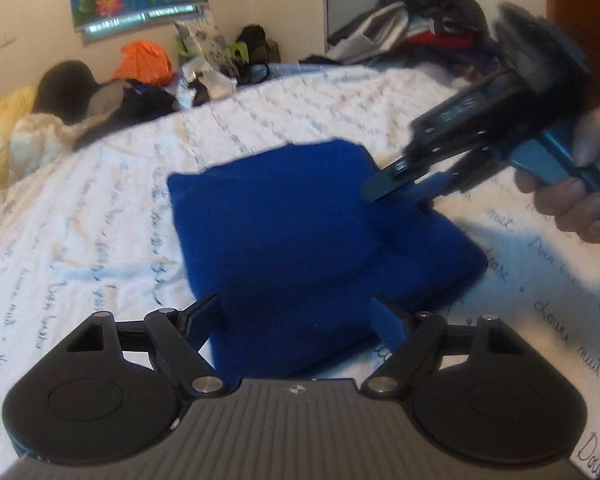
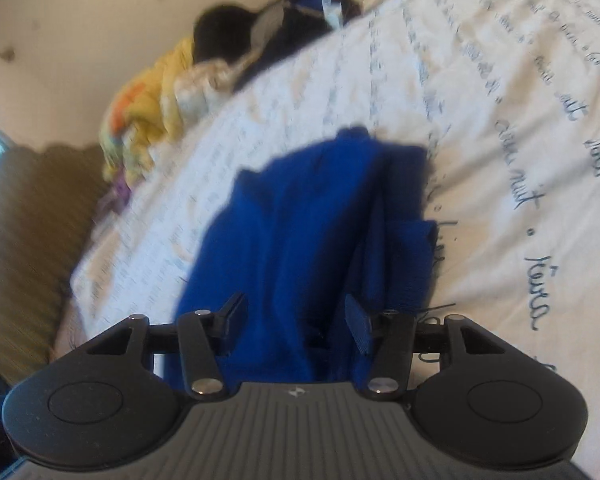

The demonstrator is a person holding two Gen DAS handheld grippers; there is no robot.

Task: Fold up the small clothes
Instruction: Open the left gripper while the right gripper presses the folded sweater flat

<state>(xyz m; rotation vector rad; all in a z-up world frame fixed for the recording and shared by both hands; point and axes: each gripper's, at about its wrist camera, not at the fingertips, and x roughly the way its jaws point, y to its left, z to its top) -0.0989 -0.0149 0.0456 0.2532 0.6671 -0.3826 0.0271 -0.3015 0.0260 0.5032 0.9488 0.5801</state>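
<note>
A folded blue garment [image 1: 284, 240] lies on the white bedspread [image 1: 100, 220] with script print. My left gripper [image 1: 296, 322] is open at its near edge, jaws wide apart, with the cloth lying between the fingers but not pinched. A hand holds my right gripper [image 1: 408, 188] at the garment's right edge, fingertips just over the cloth. In the right wrist view the blue garment [image 2: 312, 232] shows lengthwise folds, and the right gripper [image 2: 296, 324] stands open with cloth between its parted fingers [image 2: 234, 318], not clamped.
Piled clothes and an orange bag [image 1: 142, 60] line the bed's far side by the wall. A yellow blanket [image 2: 156, 100] sits at the far left. Dark clothes [image 1: 412, 20] are heaped at the far right. A brown floor [image 2: 28, 240] lies past the bed's edge.
</note>
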